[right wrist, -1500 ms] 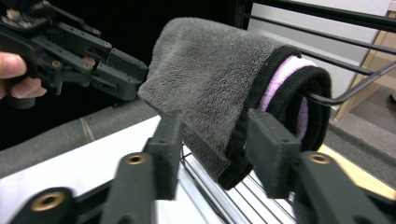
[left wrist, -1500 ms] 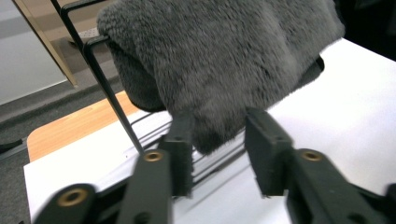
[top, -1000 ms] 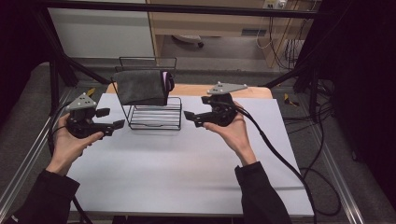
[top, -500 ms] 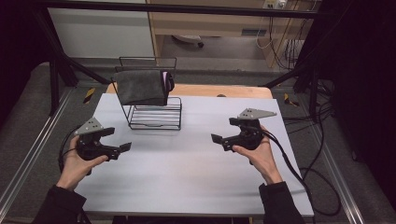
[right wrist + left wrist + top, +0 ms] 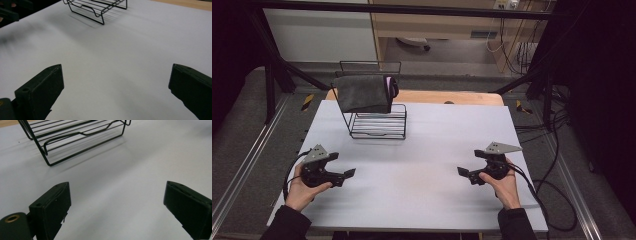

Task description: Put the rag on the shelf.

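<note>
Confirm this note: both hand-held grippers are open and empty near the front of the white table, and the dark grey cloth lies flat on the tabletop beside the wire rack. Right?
Not quite. The dark grey cloth is draped over the top of the wire rack, not flat on the tabletop; the high view shows it. The rest holds: the left hand-held gripper and right hand-held gripper are open and empty near the front of the white table.

So the count: one white rectangular table [image 5: 422, 165], one black wire rack [image 5: 379, 122] on it, and one dark grey cloth [image 5: 362, 93] draped over that rack. Two black handheld two-jaw grippers, the left gripper [image 5: 346, 174] and the right gripper [image 5: 463, 173], one per hand, so two hands too.
</note>
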A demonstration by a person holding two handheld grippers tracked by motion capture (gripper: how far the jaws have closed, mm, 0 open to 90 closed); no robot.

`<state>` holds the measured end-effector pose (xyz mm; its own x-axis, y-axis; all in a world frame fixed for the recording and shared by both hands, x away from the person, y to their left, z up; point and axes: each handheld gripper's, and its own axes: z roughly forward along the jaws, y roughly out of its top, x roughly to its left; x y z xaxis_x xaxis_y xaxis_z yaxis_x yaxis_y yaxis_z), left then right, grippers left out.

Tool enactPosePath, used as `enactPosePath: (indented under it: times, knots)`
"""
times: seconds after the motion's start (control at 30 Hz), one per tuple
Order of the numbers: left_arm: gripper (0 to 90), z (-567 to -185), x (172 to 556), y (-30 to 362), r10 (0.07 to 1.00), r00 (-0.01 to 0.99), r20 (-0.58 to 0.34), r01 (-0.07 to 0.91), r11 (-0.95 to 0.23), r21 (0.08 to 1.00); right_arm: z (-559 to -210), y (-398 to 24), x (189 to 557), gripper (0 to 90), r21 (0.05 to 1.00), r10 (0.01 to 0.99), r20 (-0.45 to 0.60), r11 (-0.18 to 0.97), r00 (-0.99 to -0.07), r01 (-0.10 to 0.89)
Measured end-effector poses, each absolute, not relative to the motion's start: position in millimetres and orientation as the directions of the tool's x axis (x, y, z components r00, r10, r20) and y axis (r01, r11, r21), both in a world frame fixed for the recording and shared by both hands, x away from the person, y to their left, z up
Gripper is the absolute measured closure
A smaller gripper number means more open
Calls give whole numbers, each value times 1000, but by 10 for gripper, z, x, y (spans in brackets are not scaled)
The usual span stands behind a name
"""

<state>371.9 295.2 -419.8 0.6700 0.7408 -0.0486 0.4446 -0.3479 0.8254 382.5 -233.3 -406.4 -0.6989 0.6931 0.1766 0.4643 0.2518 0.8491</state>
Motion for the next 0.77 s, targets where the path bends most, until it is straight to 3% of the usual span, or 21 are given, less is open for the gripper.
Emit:
enactPosePath:
  times: [0.4,0.77]
  knots:
    - [82,-4354,3674,3007,736,676,-38,449,-371,813,-4484,-2743,3663,7,821,736,200,234,-647,521]
    - [82,-4420,3638,3062,740,671,-38,455,-372,809,-4552,-2830,3584,6,808,743,196,248,-640,535]
